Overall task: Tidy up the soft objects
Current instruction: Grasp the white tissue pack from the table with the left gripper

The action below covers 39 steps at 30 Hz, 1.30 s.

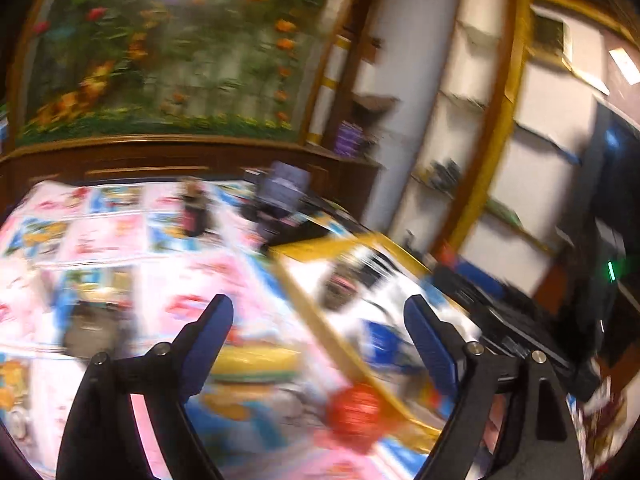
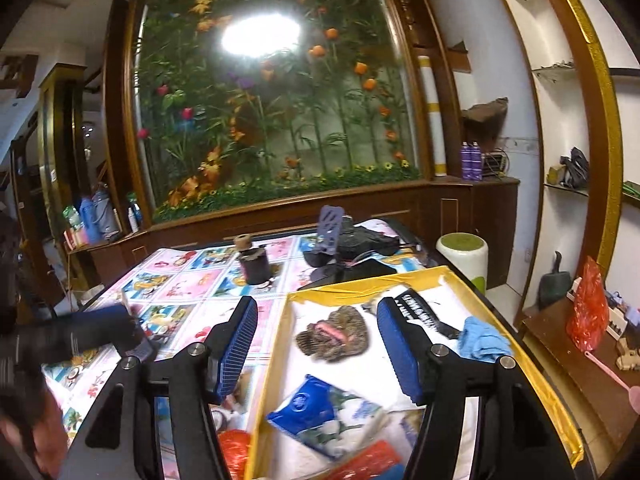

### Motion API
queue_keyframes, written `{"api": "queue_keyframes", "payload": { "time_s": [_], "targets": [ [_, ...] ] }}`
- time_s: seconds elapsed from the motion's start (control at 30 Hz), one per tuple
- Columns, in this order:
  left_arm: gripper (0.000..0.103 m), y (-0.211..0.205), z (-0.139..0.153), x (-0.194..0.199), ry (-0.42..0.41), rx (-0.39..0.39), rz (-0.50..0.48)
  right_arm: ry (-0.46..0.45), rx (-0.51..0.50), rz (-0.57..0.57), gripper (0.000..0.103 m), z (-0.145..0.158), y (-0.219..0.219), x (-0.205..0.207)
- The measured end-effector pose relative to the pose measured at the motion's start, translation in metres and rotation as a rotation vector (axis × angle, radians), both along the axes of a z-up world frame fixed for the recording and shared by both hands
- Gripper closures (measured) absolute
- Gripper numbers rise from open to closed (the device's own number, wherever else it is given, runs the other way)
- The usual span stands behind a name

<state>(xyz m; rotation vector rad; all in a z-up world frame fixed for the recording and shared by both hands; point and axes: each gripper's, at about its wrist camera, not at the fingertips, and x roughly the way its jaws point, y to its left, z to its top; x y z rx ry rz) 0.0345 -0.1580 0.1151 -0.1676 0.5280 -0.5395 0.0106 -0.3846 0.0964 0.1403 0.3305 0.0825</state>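
A yellow-rimmed box (image 2: 280,332) lined in white sits on the right of a table with a colourful picture cloth (image 2: 192,280). Inside lie a brown furry item with a pink patch (image 2: 332,334), a light blue cloth (image 2: 482,338), a blue-and-white packet (image 2: 320,412) and a black-and-white strip (image 2: 420,312). A red soft ball (image 1: 354,408) lies on the cloth beside the box's left wall, also in the right wrist view (image 2: 234,452). My left gripper (image 1: 318,320) is open and empty above the ball; its view is blurred. My right gripper (image 2: 318,316) is open and empty above the box.
A dark cylinder with a cork top (image 2: 253,266) and a purple phone stand with black gear (image 2: 332,232) stand at the table's far end. A white stool with a green top (image 2: 464,252) is beside the table. Shelves (image 2: 568,184) line the right wall.
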Motion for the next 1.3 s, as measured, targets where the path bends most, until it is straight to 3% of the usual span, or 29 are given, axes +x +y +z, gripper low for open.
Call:
{"api": "queue_keyframes", "payload": {
  "time_s": [0.2,0.3,0.4,0.57,0.7,0.73,0.77,0.83,0.97,1.1,1.3],
  "targets": [
    [0.016,0.107,-0.003,0.045,0.103,-0.046,0.359,0.003,-0.022,0.034,0.035,-0.002,0.018,0.0],
    [0.016,0.167,-0.022,0.075,0.249,-0.082,0.542,0.003,-0.035,0.056,0.035,-0.004,0.026,0.0],
    [0.016,0.205,-0.042,0.104,0.346,-0.093,0.649,0.003,-0.043,0.072,0.034,-0.005,0.03,0.0],
    [0.016,0.23,-0.053,0.138,0.43,-0.14,0.659,-0.005,-0.032,0.076,0.034,-0.005,0.028,0.0],
    [0.017,0.22,-0.062,0.165,0.444,-0.029,0.676,0.002,-0.035,0.075,0.033,-0.006,0.028,0.002],
    [0.027,0.218,-0.067,0.169,0.454,-0.013,0.683,0.002,-0.038,0.075,0.034,-0.007,0.028,0.002],
    [0.051,0.218,-0.072,0.173,0.468,-0.004,0.677,0.002,-0.044,0.075,0.034,-0.007,0.029,0.002],
    [0.068,0.22,-0.085,0.176,0.502,-0.01,0.649,0.0,-0.047,0.08,0.034,-0.007,0.031,0.001],
    [0.078,0.227,-0.086,0.167,0.484,-0.02,0.647,0.004,-0.041,0.09,0.034,-0.007,0.032,0.001],
    [0.08,0.235,-0.08,0.144,0.471,-0.018,0.627,0.02,0.003,0.113,0.034,-0.007,0.026,0.003],
    [0.08,0.222,-0.045,0.085,0.338,0.035,0.546,0.109,0.159,0.23,0.033,-0.014,0.027,0.016]
  ]
}}
